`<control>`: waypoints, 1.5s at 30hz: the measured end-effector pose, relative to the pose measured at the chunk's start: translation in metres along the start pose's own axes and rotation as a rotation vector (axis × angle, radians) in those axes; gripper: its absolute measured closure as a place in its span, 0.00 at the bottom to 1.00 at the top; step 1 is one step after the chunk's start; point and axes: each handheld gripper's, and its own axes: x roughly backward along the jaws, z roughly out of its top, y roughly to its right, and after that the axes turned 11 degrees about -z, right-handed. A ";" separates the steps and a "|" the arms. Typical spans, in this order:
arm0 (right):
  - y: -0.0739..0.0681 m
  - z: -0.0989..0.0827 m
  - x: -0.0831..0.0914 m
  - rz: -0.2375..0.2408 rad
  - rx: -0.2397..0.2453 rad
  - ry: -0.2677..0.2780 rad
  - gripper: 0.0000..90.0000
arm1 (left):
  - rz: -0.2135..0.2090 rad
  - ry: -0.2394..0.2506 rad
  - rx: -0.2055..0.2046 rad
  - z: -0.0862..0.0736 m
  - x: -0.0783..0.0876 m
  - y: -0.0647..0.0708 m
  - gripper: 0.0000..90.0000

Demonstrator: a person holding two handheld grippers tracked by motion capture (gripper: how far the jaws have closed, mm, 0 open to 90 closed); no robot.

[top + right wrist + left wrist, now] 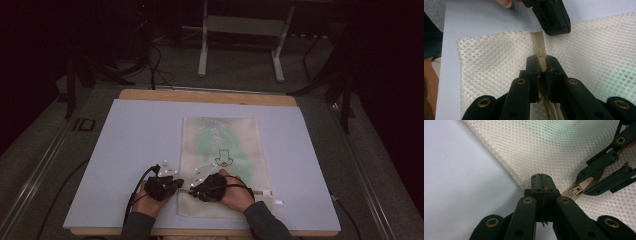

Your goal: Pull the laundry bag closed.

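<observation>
Nearest the person, the left hand-held gripper (541, 182) has its jaws pressed together on the edge of the mesh bag (554, 147), apparently anchoring the fabric at the zipper's end so it cannot slide. Just beside it, the right hand-held gripper (541, 65) pinches the beige zipper (538, 42) at its small slider, likely to run it along the track while the other side holds tension. The bag lies flat on the pale blue sheet (135, 135) covering the counter, near the front edge. It is a cream, honeycomb-textured net, rectangular, with something green showing dimly through it farther back.
</observation>
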 end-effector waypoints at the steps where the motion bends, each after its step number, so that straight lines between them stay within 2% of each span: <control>1: 0.000 0.000 0.001 -0.001 0.003 -0.005 0.91 | -0.001 -0.001 0.000 0.000 0.000 0.000 1.00; 15: 0.000 -0.004 0.009 -0.019 0.044 -0.046 0.92 | 0.005 -0.005 -0.003 0.000 0.000 0.001 1.00; 32: 0.002 -0.016 0.019 -0.035 0.047 -0.062 0.91 | 0.007 -0.009 -0.004 0.001 0.000 0.001 1.00; 45: 0.000 -0.019 0.023 -0.055 0.072 -0.074 0.92 | 0.006 -0.009 -0.002 0.001 0.000 0.001 1.00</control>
